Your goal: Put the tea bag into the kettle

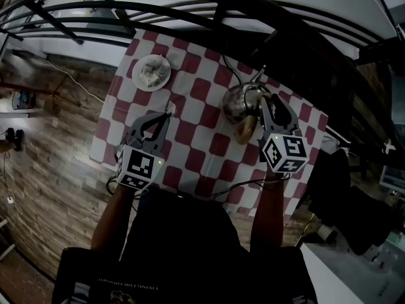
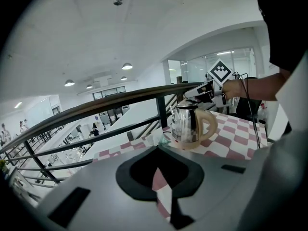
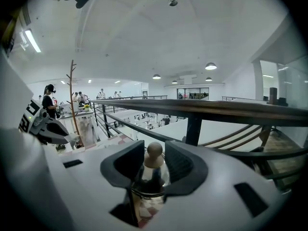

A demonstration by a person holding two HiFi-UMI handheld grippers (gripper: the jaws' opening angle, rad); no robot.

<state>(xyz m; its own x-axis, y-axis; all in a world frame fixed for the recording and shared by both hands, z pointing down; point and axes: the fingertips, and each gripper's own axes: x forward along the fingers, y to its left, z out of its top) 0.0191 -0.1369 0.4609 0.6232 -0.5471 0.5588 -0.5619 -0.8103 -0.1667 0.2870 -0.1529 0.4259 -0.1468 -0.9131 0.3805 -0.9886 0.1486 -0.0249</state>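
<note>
A steel kettle (image 1: 240, 103) with a beige handle stands on the red-and-white checked tablecloth (image 1: 202, 141). My right gripper (image 1: 266, 101) reaches over its top. In the right gripper view the jaws (image 3: 154, 154) sit tight on both sides of the lid's round knob (image 3: 154, 149). My left gripper (image 1: 167, 114) is shut on a pale tea bag (image 1: 170, 108) and held left of the kettle. In the left gripper view the tea bag (image 2: 159, 139) pokes out past the closed tips, with the kettle (image 2: 188, 121) beyond it.
A white plate (image 1: 152, 71) with pale contents sits at the table's far left. A dark railing (image 1: 190, 11) runs along the far edge. A black cable (image 1: 231, 71) leads away behind the kettle. Wood floor lies to the left.
</note>
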